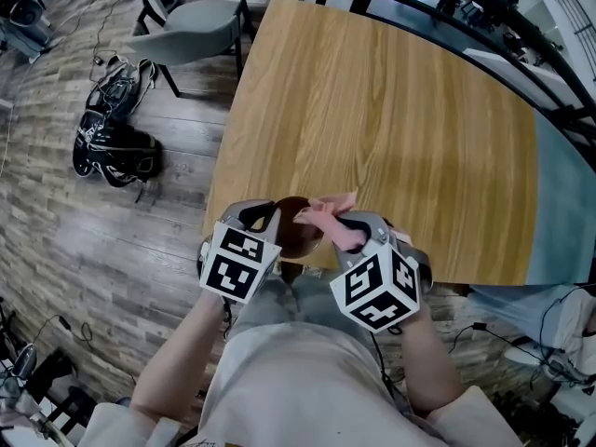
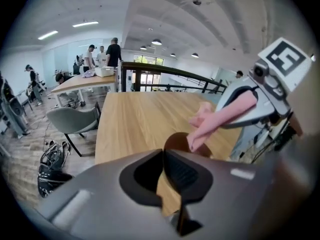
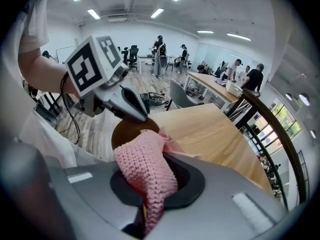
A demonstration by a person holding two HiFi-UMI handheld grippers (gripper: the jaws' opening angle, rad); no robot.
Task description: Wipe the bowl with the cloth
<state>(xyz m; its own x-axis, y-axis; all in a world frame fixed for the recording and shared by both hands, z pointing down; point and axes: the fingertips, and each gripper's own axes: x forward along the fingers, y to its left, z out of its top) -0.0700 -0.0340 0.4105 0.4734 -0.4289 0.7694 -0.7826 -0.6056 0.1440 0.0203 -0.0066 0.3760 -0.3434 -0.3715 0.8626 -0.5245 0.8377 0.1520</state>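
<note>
A small dark brown bowl (image 1: pixel 296 237) is held at the near edge of the wooden table (image 1: pixel 391 128), tilted on its side. My left gripper (image 1: pixel 270 220) is shut on its rim; in the left gripper view the bowl (image 2: pixel 176 143) shows just past the closed jaws of the left gripper (image 2: pixel 164 156). My right gripper (image 1: pixel 349 223) is shut on a pink knitted cloth (image 1: pixel 328 214). The cloth (image 3: pixel 145 169) bulges out from between the jaws of the right gripper (image 3: pixel 150 184) and its free end reaches the bowl (image 3: pixel 125 131) at the rim.
A grey chair (image 1: pixel 191 31) stands off the table's far left corner. Dark bags (image 1: pixel 116 138) lie on the wood floor to the left. A black railing (image 1: pixel 521 35) runs along the right. Several people stand at a far table (image 2: pixel 82 81).
</note>
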